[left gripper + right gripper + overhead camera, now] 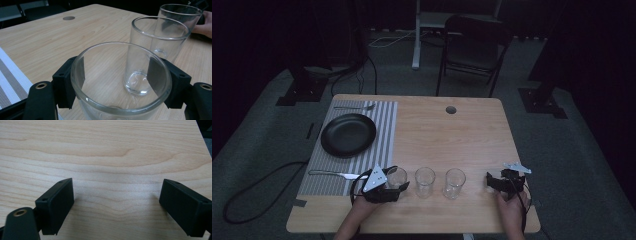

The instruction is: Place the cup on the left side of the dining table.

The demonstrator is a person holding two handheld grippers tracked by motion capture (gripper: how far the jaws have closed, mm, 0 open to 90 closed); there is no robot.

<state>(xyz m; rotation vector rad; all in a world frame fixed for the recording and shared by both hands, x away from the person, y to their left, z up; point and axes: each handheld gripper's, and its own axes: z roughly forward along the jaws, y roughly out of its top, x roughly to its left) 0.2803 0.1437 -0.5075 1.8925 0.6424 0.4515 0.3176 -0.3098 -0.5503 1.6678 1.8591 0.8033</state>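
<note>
Three clear drinking glasses stand upright in a row near the front edge of a light wooden table [472,130]. The left glass [396,177] sits between the two black jaws of the left gripper [398,188], one pad against each side of its wall just below the rim; in the left gripper view this glass [120,82] is empty, smooth-sided and round-rimmed, with the wood grain showing through it. The middle glass [424,182] stands just beside it, apart from it, also empty, with a thick base. The right glass [454,183] stands farther along the row.

The right gripper [499,181] rests low over bare wood to the right of the row, near the table's right edge, its jaws spread wide with nothing between them, as the right gripper view shows.

At the table's left side lies a striped placemat [384,127] carrying a black plate [348,134], with a fork [354,107] at its far end and a knife [332,174] at its near end.
</note>
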